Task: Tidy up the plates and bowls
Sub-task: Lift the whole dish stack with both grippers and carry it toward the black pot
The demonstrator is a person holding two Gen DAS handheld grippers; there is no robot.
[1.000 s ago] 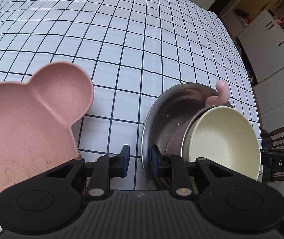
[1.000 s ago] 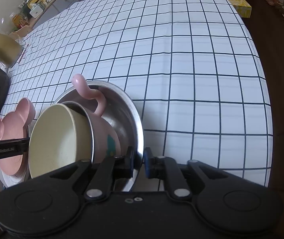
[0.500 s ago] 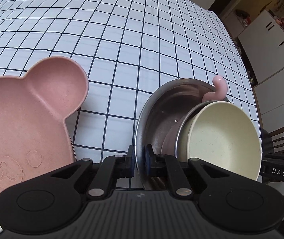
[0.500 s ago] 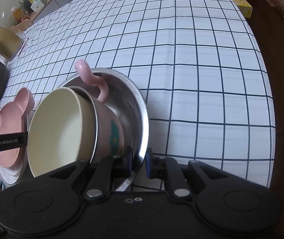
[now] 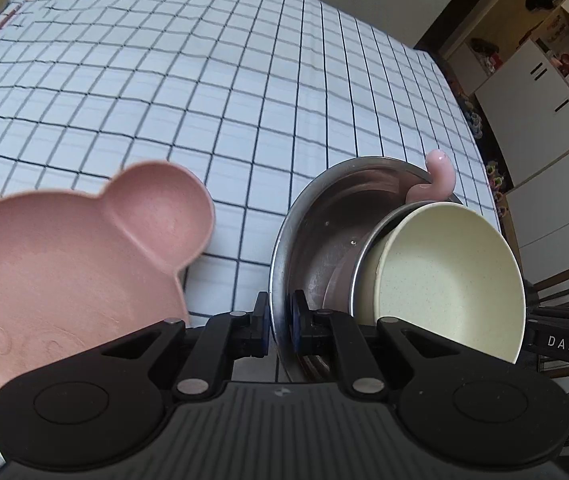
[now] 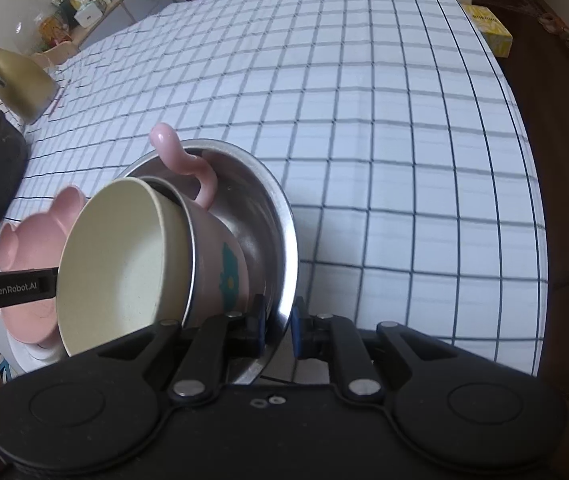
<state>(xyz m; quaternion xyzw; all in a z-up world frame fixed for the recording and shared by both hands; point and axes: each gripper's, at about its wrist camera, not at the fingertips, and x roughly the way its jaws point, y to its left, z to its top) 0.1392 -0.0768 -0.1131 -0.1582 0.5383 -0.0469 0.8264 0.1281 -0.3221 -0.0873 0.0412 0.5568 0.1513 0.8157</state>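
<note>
Both grippers clamp the rim of the steel bowl (image 5: 316, 216) from opposite sides. The left gripper (image 5: 280, 322) has its jaws nearly together on the bowl's near rim, one pad outside and one inside. The right gripper (image 6: 278, 326) pinches the other side of the rim the same way. Inside the bowl a pink mug (image 6: 220, 256) lies tipped on its side, its curled handle (image 6: 188, 168) poking above the rim, and a cream bowl (image 6: 112, 264) sits nested in the mug's mouth. Left of the left gripper, just beside the steel bowl, is the bear plate (image 5: 64, 264) on the checked cloth (image 5: 204, 92).
</note>
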